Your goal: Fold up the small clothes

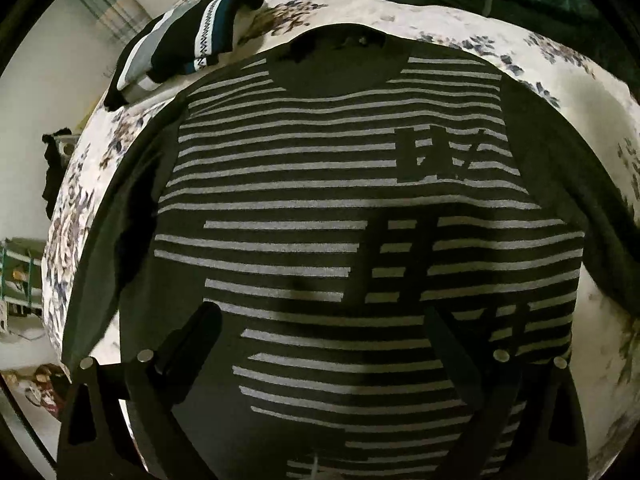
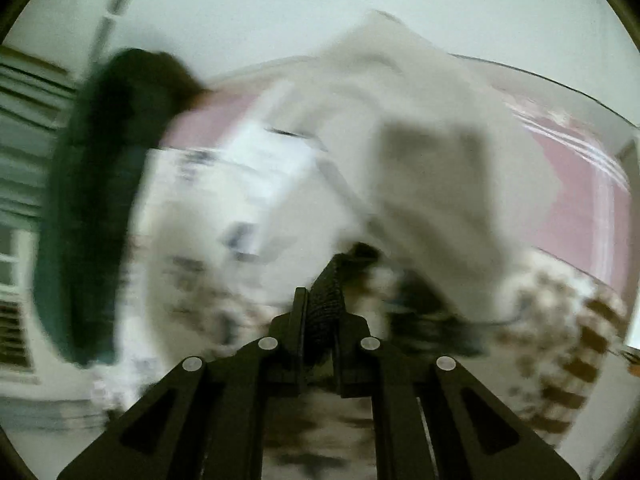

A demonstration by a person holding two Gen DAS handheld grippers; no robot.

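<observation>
Now, left gripper: jaws spread wide, hovering over the lower half of the shirt, nothing between the fingers.
Striped shirt: dark with grey stripes, spread flat and face up on the floral bedsheet, collar at the far end.
Folded clothes: a dark, patterned pile beyond the shirt's collar, to the left.
Right gripper: jaws pressed together; blurred view, whether anything is pinched I cannot tell.
Pale cloth: bunched ahead of the right fingers, smeared by motion.
</observation>
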